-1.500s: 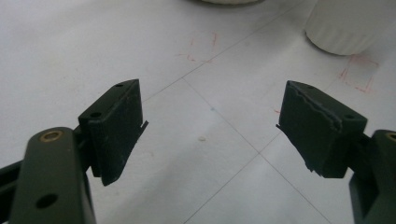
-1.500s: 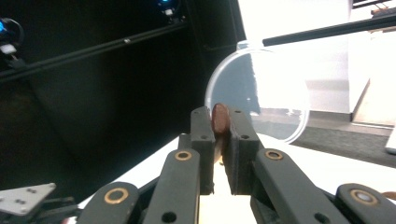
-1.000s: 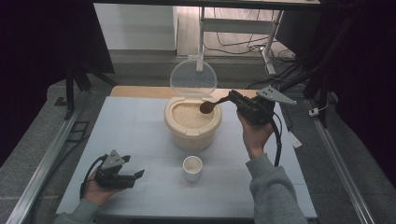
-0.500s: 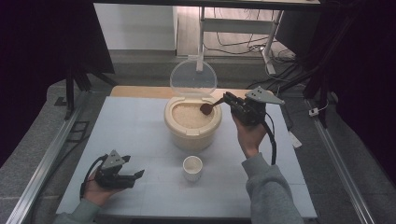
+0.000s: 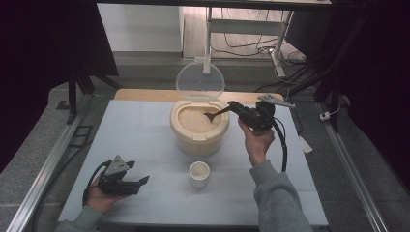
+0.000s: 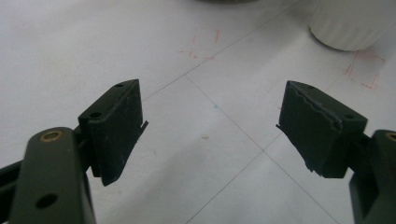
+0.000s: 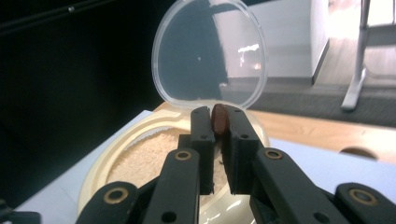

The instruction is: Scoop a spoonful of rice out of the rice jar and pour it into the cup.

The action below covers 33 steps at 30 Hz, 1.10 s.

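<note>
Brown and small, the spoon (image 5: 212,115) sits at the frame's centre, its bowl dipped into the rice in the cream container (image 5: 199,140). The right gripper (image 5: 235,106) clamps its handle, jaws nearly closed around it. The clear lid (image 5: 199,80) stands open behind. Below, a white cup (image 5: 199,174) stands on the table (image 5: 145,130). At lower left, the left gripper (image 5: 143,181) rests with jaws wide, holding nothing.

Cup (image 5: 199,174) stands before the rice container (image 5: 199,126) on the table (image 5: 145,125).
</note>
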Motion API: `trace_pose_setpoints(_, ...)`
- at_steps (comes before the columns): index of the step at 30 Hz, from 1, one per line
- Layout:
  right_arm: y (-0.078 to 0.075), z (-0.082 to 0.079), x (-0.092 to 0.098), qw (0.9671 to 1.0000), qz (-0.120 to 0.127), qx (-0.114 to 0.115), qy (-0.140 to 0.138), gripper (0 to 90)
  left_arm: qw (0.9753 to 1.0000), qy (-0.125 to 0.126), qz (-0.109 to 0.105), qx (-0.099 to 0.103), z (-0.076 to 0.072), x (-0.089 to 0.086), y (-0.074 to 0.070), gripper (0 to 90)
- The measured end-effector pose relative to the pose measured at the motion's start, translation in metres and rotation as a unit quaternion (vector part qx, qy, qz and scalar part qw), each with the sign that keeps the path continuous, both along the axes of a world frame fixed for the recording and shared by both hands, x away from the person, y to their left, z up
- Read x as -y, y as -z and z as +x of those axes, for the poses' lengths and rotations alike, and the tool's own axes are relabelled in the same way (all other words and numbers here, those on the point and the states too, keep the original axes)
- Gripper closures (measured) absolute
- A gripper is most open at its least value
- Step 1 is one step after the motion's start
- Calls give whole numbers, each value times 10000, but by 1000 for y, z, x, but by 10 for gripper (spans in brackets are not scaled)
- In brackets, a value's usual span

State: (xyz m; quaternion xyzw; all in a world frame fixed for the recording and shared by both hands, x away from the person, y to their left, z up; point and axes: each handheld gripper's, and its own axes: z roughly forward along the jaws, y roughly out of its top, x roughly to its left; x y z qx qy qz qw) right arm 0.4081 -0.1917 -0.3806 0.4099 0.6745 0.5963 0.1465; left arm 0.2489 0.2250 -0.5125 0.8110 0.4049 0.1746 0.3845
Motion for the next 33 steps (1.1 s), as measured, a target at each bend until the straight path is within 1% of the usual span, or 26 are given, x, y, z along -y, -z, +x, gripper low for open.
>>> trace_pose_setpoints(5,5,3,4,9991,287,-296,58,833,10000,-12,1,5,0,0,0,218)
trace_pose_setpoints(8,10,4,6,9973,498,-536,71,832,10000,-6,8,7,0,0,0,217)
trace_pose_setpoints(11,11,5,8,9959,613,-656,132,831,10000,-9,7,8,0,0,0,216)
trace_pose_setpoints(15,14,7,11,9928,819,-850,201,833,10000,-13,6,13,0,-1,0,216)
trace_pose_setpoints(17,16,9,14,9900,992,-985,196,833,10000,-11,8,18,0,-1,0,216)
trace_pose_setpoints(18,17,9,15,9889,1063,-1021,205,833,10000,-11,7,19,0,-1,0,216)
trace_pose_setpoints(22,19,10,17,9873,1115,-1110,212,833,10000,-12,20,17,0,-1,0,215)
trace_pose_setpoints(25,20,10,19,9848,1227,-1202,259,833,10000,-10,18,27,0,-1,0,215)
trace_pose_setpoints(31,23,12,23,9808,1397,-1331,293,833,10000,-13,29,28,0,-1,0,215)
trace_pose_setpoints(33,23,12,25,9788,1485,-1383,288,833,10000,-13,36,30,0,0,0,215)
